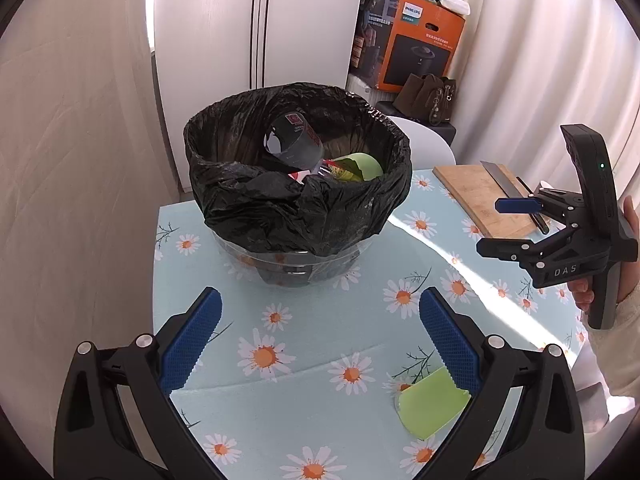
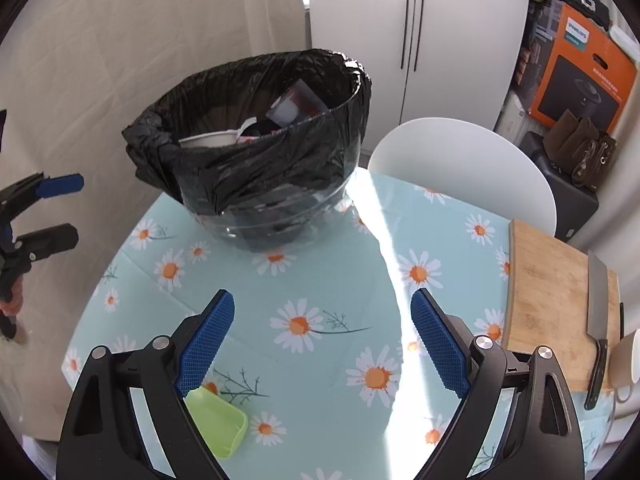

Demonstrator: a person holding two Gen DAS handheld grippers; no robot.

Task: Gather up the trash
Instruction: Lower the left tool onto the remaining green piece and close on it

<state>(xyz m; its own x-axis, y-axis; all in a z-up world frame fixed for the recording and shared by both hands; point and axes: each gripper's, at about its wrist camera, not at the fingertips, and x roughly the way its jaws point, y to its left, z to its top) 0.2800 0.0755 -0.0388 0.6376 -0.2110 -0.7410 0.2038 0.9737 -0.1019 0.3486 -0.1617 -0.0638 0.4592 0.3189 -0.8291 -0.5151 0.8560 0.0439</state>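
While the table (image 1: 304,412) with its daisy cloth carries most of the scene, the biggest thing on it is the clear bin (image 1: 296,268) lined with a black bag (image 1: 280,208), standing at about twelve o'clock in both wrist views and already holding a bottle and other scraps. A cutting board (image 2: 556,288) with a cleaver (image 2: 598,300) lies at three o'clock in the right wrist view, well apart from the work. One piece of trash is left on the cloth: a torn green plastic piece (image 1: 430,406), near the table's front edge, at five o'clock in the left view and seven o'clock in the right view (image 2: 218,420). It looks thin, light and curved, so a pinch on its rim could probably flip it or skate it off that edge; a loose hold might also drop it short of the bin, and a careless swing could catch the bag's slack lip. Both tools are spread wide and empty: the left gripper (image 1: 320,332) has the piece just beside its right finger, and the right gripper (image 2: 322,332) hangs above bare cloth, touching nothing.
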